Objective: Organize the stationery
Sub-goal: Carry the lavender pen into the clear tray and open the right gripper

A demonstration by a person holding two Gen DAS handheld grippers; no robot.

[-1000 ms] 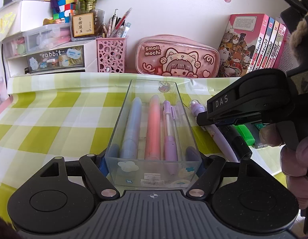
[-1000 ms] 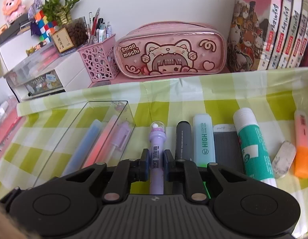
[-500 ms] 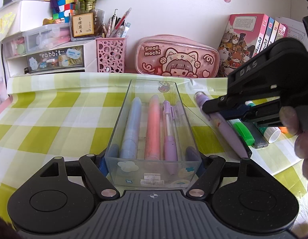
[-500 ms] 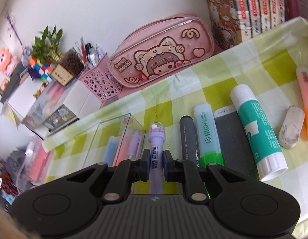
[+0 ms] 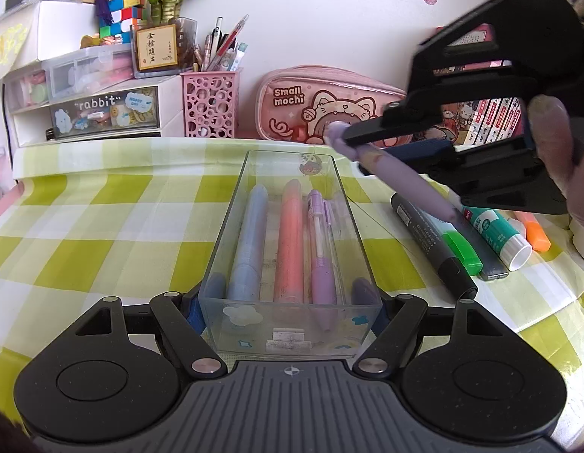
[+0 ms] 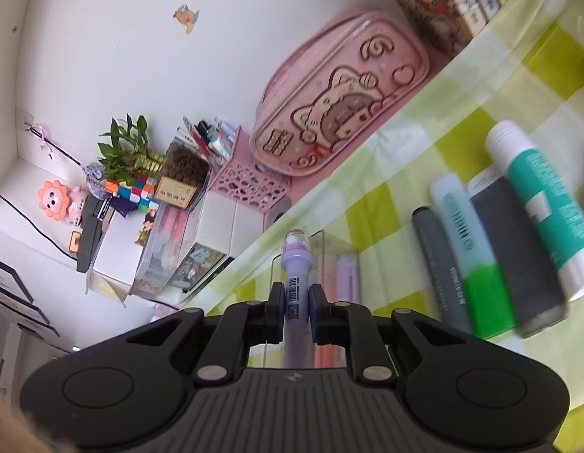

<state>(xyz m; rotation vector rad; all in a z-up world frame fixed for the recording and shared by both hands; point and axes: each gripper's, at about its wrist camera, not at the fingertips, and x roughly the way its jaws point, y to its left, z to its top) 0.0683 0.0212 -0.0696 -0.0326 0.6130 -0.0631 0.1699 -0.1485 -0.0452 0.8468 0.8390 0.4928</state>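
Observation:
A clear plastic tray lies lengthwise on the green-checked cloth, holding a blue marker, a coral marker and a purple mechanical pencil. My left gripper is shut on the tray's near end. My right gripper is shut on a purple pen with a clear domed cap. In the left wrist view that purple pen hangs tilted above the tray's far right corner, in the right gripper, which a person's hand holds.
Right of the tray lie a grey marker, a green highlighter, a dark flat case, a teal glue stick and an orange highlighter. A pink pencil pouch, pink pen cup, drawer unit and books line the wall.
My right gripper has lifted the purple pen off the cloth, rolled strongly and carried it up and left toward the tray's far end. The left gripper and tray have not moved.

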